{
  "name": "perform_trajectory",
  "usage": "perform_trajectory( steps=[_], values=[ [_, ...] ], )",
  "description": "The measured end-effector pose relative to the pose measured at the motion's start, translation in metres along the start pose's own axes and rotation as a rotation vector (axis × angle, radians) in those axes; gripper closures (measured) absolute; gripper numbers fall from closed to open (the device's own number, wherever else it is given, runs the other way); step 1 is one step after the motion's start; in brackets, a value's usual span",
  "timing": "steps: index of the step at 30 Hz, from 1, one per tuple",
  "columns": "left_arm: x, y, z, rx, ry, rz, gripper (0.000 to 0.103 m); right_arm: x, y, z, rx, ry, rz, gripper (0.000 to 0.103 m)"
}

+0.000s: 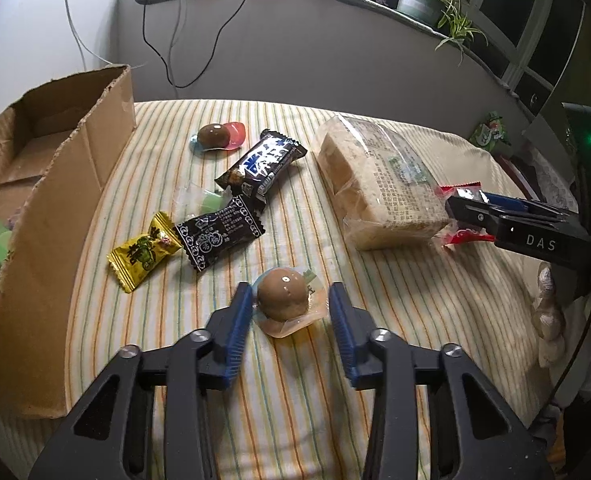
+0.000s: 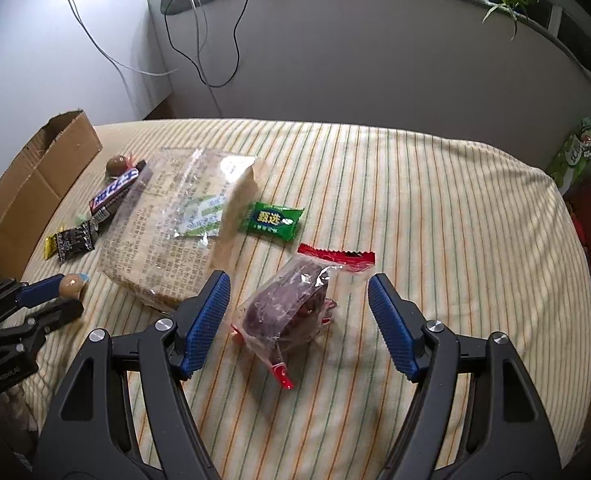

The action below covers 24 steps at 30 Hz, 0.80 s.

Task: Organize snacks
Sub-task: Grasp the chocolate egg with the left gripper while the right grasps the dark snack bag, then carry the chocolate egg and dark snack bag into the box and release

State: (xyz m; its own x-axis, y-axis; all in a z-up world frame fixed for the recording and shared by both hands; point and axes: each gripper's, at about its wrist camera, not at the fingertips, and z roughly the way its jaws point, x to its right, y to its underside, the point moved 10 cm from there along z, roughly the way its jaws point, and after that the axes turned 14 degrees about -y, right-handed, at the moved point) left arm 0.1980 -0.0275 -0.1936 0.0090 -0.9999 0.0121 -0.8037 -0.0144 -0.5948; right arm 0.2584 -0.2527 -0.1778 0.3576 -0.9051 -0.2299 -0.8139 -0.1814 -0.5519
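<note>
My left gripper [image 1: 291,300] is open, its blue pads on either side of a brown wrapped egg [image 1: 282,294] lying on the striped cloth; it also shows in the right wrist view [image 2: 70,285]. My right gripper [image 2: 299,300] is open around a clear bag of dark red snack [image 2: 291,308] with a red seal. In the left wrist view the right gripper [image 1: 471,216] sits by the bread pack [image 1: 375,180]. A cardboard box [image 1: 55,216] with several snacks inside stands at the left.
On the cloth lie a second egg [image 1: 213,136], a chocolate bar [image 1: 263,164], a black packet [image 1: 219,232], a yellow candy [image 1: 143,256], a green jelly cup [image 1: 209,202] and a green packet [image 2: 274,221]. Cables hang on the wall behind.
</note>
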Motion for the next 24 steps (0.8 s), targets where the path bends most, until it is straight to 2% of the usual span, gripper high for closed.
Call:
perform_trajectory(
  steps=[2,4,6,8,9,16,24],
  values=[
    [0.001,0.0,0.0,0.004,-0.006,0.007,0.068,0.002,0.001,0.002,-0.006,0.004,0.004,0.029],
    [0.002,0.0,0.0,0.011,-0.019,0.022,0.068,0.003,0.003,0.003,-0.009,-0.008,0.015,0.037],
    [0.002,0.0,0.0,0.014,-0.021,0.023,0.069,0.003,0.003,0.004,-0.013,-0.016,0.018,0.039],
    [0.002,0.0,0.0,0.015,-0.019,0.022,0.069,-0.001,0.005,0.005,-0.022,-0.03,0.015,0.046],
    [0.002,-0.001,-0.001,0.016,-0.018,0.018,0.069,-0.003,0.005,0.005,-0.023,-0.036,0.012,0.054],
    [0.0,-0.001,-0.005,0.026,-0.018,0.009,0.072,-0.009,0.006,0.0,-0.005,-0.02,-0.003,0.059],
    [-0.005,-0.004,-0.017,0.06,-0.011,-0.007,0.073,-0.013,0.003,-0.018,0.031,-0.021,-0.004,0.06]
  ],
)
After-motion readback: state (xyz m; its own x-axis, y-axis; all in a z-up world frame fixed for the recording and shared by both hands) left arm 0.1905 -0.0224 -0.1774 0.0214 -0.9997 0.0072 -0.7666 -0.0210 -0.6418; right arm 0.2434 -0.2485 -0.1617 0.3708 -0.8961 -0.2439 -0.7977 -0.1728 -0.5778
